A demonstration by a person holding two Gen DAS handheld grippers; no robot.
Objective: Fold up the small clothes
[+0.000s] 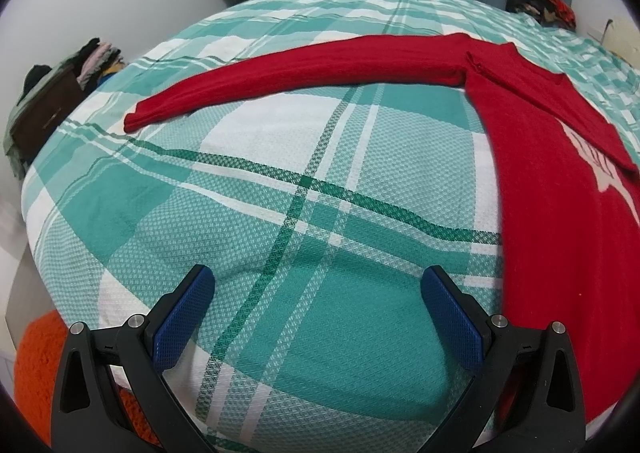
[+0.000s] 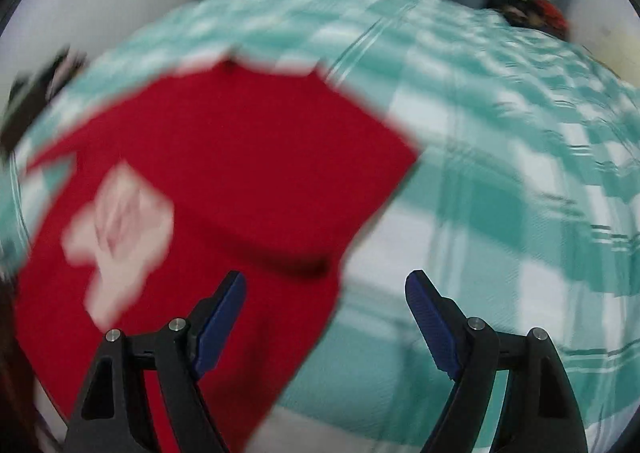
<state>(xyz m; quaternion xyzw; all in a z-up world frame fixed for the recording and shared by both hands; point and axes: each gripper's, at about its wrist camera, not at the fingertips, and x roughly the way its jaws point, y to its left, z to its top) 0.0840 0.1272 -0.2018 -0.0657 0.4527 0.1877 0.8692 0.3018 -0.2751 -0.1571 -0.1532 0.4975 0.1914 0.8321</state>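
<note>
— So how far along is the fold?
— Partly: the red sweater point(image 1: 560, 181) lies on the bed point(image 1: 280, 213), one sleeve point(image 1: 560, 109) folded in, the other sleeve point(image 1: 280, 81) outstretched at upper left. Left gripper point(image 1: 318, 289) and right gripper point(image 2: 325, 293) both released, empty.

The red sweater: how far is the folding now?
Done: one sleeve already lies folded across the body of the sweater, partly covering the white print. In hand: nothing; the left gripper and the right gripper are both open and empty above the bedspread. Left: the other sleeve lies stretched out flat, and the body is not yet folded. The right view is blurred.
</note>
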